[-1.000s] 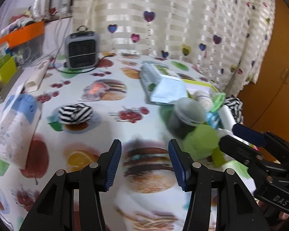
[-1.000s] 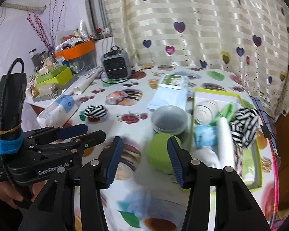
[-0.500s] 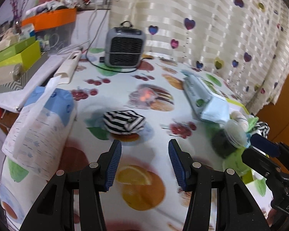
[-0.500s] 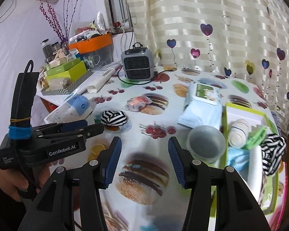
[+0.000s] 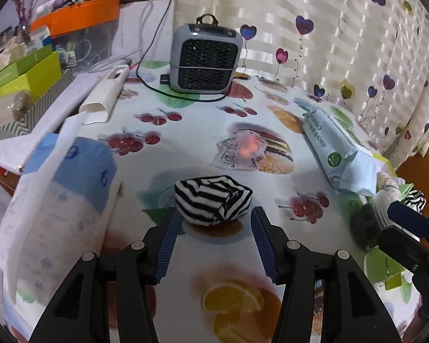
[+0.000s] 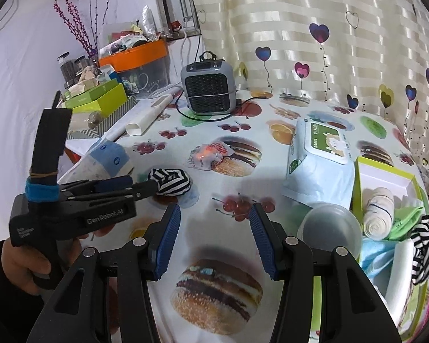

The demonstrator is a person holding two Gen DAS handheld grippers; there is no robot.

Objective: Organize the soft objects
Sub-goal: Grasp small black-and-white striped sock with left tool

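A folded black-and-white striped cloth [image 5: 213, 203] lies on the fruit-print tablecloth. My left gripper [image 5: 214, 217] is open, its blue fingertips on either side of the cloth's near edge, not closed on it. In the right wrist view the same cloth [image 6: 171, 183] sits at the left gripper's tips [image 6: 150, 185]. My right gripper [image 6: 214, 214] is open and empty above the cloth-covered table. A green-rimmed box [image 6: 386, 168] at the right holds soft items: a rolled white bandage [image 6: 377, 214], a green cloth [image 6: 406, 220], a blue cloth [image 6: 377, 254] and another striped cloth [image 6: 426, 243].
A grey heater [image 5: 204, 58] with a black cord stands at the back. A blue-and-white tissue pack [image 5: 60, 197] lies left, a wet-wipes pack [image 5: 334, 151] right, a small clear packet [image 5: 240, 151] mid-table. A clear round container [image 6: 329, 228] sits beside the box. Cluttered boxes [image 5: 23, 71] lie far left.
My left gripper has swung left and forward from the box area to the striped cloth, which now sits between its open fingers. The right gripper pulled back and turned left.
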